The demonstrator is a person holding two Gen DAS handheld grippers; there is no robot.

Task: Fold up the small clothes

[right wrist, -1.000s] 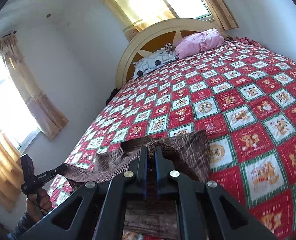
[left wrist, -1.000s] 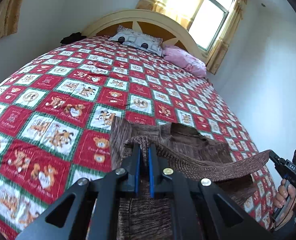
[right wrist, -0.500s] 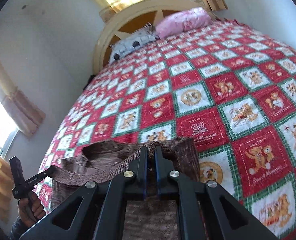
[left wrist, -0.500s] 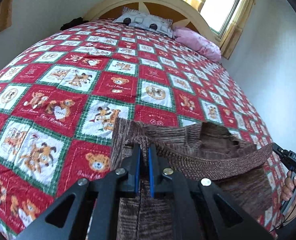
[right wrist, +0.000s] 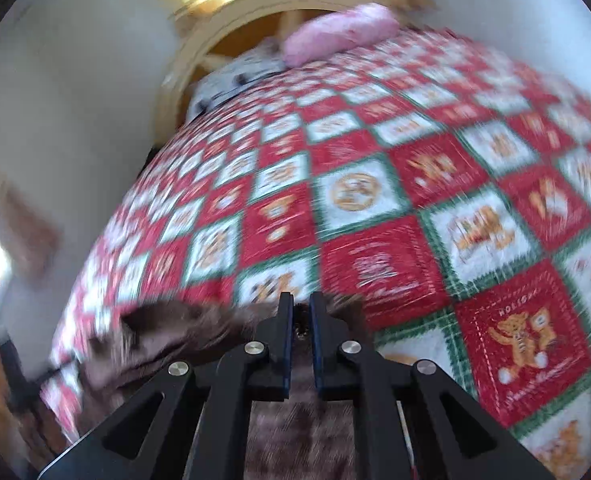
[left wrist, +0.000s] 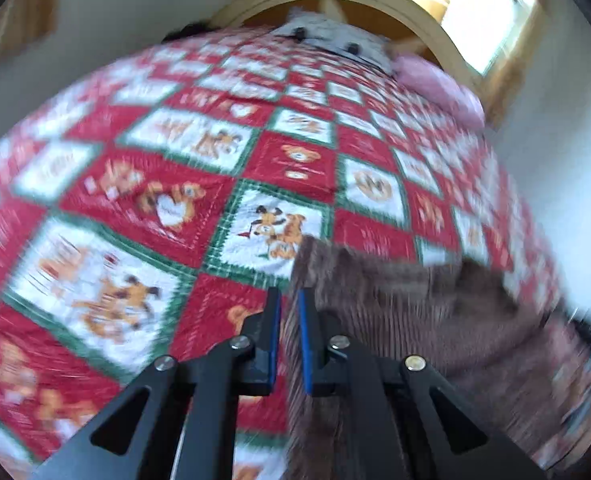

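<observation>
Brown knit sweater [left wrist: 435,320] lies on quilted bed [left wrist: 167,184], folded edge laid down. Your left gripper [left wrist: 289,308] and right gripper [right wrist: 298,316]: fingers just easing apart, knit edge still between. Soft, floppy, stretchy; grip hem corners, not mid-panel.

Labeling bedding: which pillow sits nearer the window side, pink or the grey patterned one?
The pink pillow, plain pink, lies at the headboard end toward the bright window; the grey patterned pillow with dark spots sits toward the headboard's middle.
</observation>
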